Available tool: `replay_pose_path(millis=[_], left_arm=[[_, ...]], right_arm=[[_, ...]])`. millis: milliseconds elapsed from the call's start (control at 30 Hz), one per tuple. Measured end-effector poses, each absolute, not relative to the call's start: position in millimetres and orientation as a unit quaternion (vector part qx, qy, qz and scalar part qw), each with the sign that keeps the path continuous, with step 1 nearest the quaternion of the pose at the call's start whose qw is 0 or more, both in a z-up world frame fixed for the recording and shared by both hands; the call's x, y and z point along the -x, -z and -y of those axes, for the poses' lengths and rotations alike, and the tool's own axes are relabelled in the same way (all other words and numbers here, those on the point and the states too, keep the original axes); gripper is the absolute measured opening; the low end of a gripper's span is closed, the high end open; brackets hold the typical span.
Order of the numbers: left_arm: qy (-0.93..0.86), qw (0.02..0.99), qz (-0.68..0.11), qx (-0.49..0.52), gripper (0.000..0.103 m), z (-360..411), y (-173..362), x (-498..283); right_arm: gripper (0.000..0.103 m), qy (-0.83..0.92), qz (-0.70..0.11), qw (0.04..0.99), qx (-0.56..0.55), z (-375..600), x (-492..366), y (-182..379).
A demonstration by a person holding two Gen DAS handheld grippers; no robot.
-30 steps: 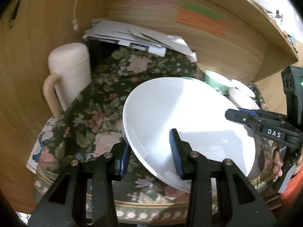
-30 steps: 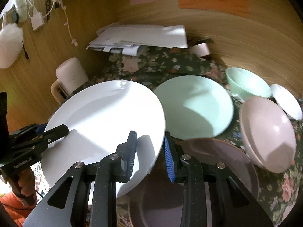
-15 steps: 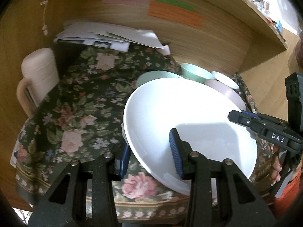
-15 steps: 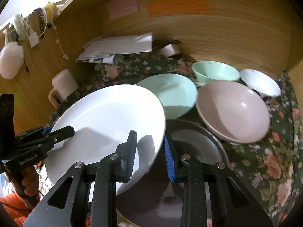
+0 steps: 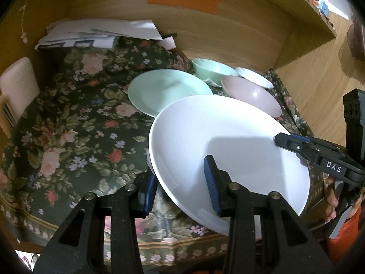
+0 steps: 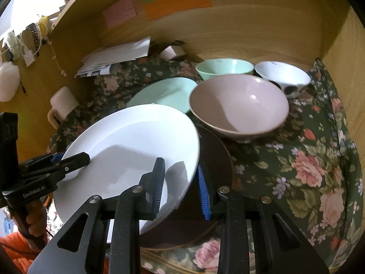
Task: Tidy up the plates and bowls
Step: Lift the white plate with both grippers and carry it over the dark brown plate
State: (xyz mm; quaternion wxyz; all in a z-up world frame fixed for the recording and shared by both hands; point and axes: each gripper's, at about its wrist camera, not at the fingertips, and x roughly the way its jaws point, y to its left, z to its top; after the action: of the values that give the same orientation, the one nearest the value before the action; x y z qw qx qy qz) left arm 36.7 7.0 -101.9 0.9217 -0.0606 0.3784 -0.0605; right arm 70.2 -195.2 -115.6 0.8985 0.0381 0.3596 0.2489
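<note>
A large white plate (image 5: 228, 146) (image 6: 127, 146) is held tilted above the floral tablecloth by both grippers. My left gripper (image 5: 180, 182) is shut on its left rim. My right gripper (image 6: 180, 182) is shut on its right rim. Each gripper shows in the other's view: the right gripper (image 5: 294, 145) and the left gripper (image 6: 68, 159). A dark brown plate (image 6: 214, 159) lies on the cloth just under the white plate. Behind stand a mint plate (image 6: 164, 93) (image 5: 166, 91), a pink bowl (image 6: 239, 107) (image 5: 251, 93), a mint bowl (image 6: 225, 68) (image 5: 212, 69) and a small white bowl (image 6: 282, 75) (image 5: 253, 77).
A cream mug (image 5: 16, 91) (image 6: 61, 105) stands at the left. A pile of papers (image 5: 98, 34) (image 6: 116, 57) lies at the back against the wooden wall (image 6: 228, 27). The cloth's front edge (image 5: 136, 246) hangs near me.
Both grippers have carried the white plate to the right and toward the front. It now hangs over the dark brown plate, and the mint plate and bowls show behind it.
</note>
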Motion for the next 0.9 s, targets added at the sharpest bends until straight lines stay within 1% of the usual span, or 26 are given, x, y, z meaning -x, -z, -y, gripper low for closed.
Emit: replay_pose_path(millis=[333,900], left_arm=[[0.060,0.910,-0.407,0.055,0.040,4.3,120.9,-42.7],[0.057,0.901,-0.426,0.058,0.040,4.4,133.5,-56.1]], right_arm=[[0.026,-0.249,-0.382,0.888,-0.060,207.2,-74.7,137.4],[0.026,-0.250,-0.393,0.883,-0.061,208.5,-85.5,146.4]])
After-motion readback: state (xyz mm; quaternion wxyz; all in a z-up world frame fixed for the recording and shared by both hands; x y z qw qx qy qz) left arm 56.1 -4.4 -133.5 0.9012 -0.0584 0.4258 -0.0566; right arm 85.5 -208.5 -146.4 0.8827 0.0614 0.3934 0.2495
